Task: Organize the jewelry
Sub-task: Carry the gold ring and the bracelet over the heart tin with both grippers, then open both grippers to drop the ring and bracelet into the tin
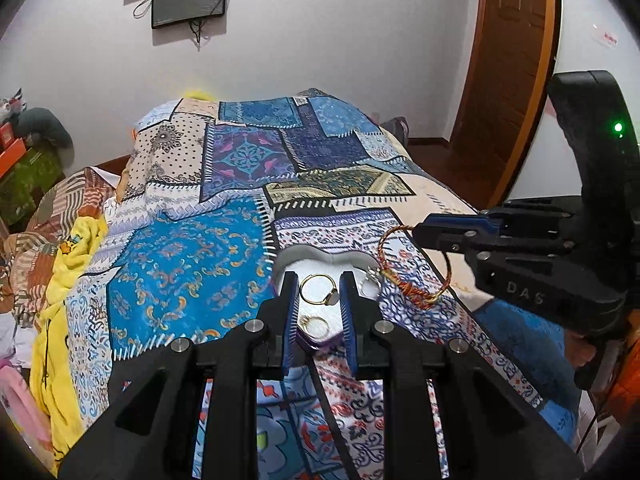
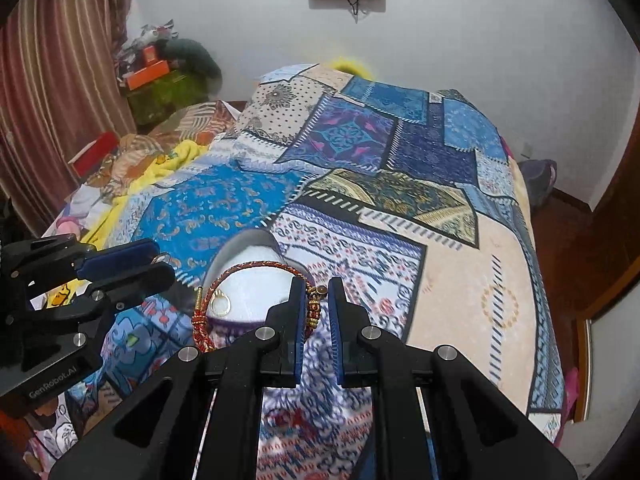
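A heart-shaped white tin tray [image 1: 316,258] lies on the patterned bedspread and holds a gold ring with a pale stone [image 1: 320,289] and two small gold rings [image 1: 313,324]. My left gripper [image 1: 319,280] is open, its fingers straddling the tray's near part. My right gripper [image 2: 315,284] holds a red-and-gold braided bangle [image 2: 248,267] by its beaded clasp, hanging over the tray [image 2: 256,284]. In the left wrist view the bangle [image 1: 414,294] hangs from the right gripper [image 1: 424,229] just right of the tray.
The patchwork bedspread [image 1: 192,264] covers the bed. A yellow blanket [image 1: 60,280] and loose clothes lie at the left edge. A wooden door [image 1: 508,60] stands at the right. Boxes [image 2: 156,76] are stacked in the far left corner.
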